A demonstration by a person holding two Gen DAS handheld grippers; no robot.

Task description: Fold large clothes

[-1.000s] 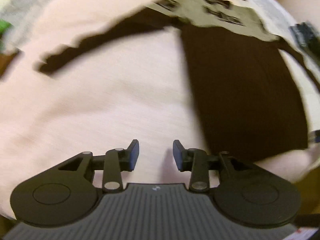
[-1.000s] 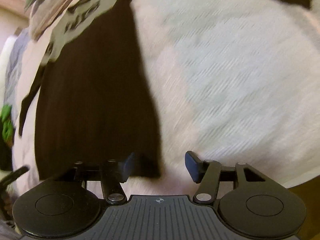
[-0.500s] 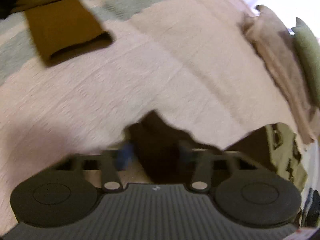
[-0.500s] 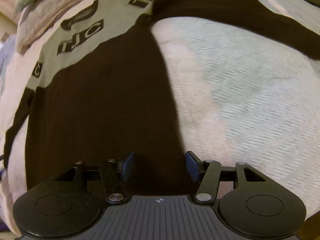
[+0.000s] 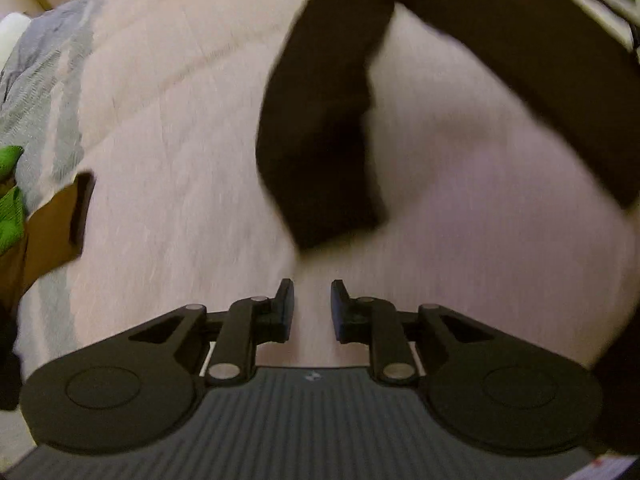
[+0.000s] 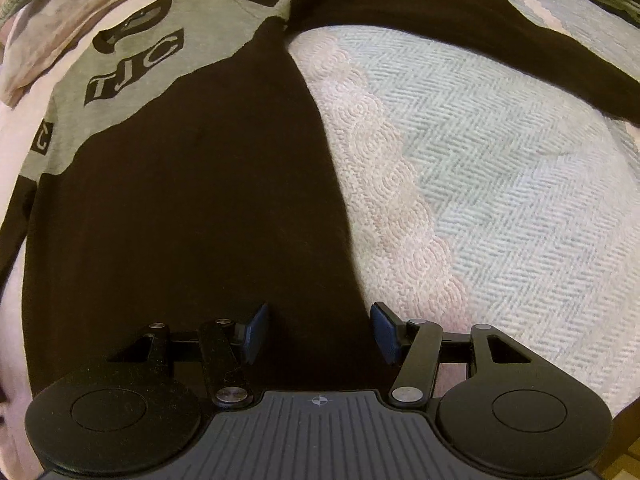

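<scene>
- On the pink bedspread [image 5: 168, 128] the dark sweater [image 6: 180, 220] lies flat, its grey lettered yoke [image 6: 132, 52] toward 11 o'clock in your right view and one sleeve [image 6: 460, 20] stretched from 12 round to 2 o'clock.
- Your right gripper [image 6: 318, 334] hangs over the sweater's lower right edge with its jaws spread wide and nothing pinched; the body's edge runs up between them. That looks like a stance for taking the hem corner.
- Your left gripper [image 5: 312, 308] is over bare bedspread, its jaws only narrowly parted and opening, with no cloth between them.
- In the left view the other sleeve [image 5: 320, 132] runs down from the yoke at 12 o'clock and ends just above the fingertips, apart from them. It is blurred, so I cannot tell whether it lies flat.
- I judge the fold barely begun: the body is spread out and both sleeves lie outside it.
- At 9 o'clock in the left view a brown garment [image 5: 52, 224] and something green [image 5: 12, 200] sit at the bed's edge, well apart from the sweater.
- Spread flat like this, the sweater gives you clear edges to grasp.
</scene>
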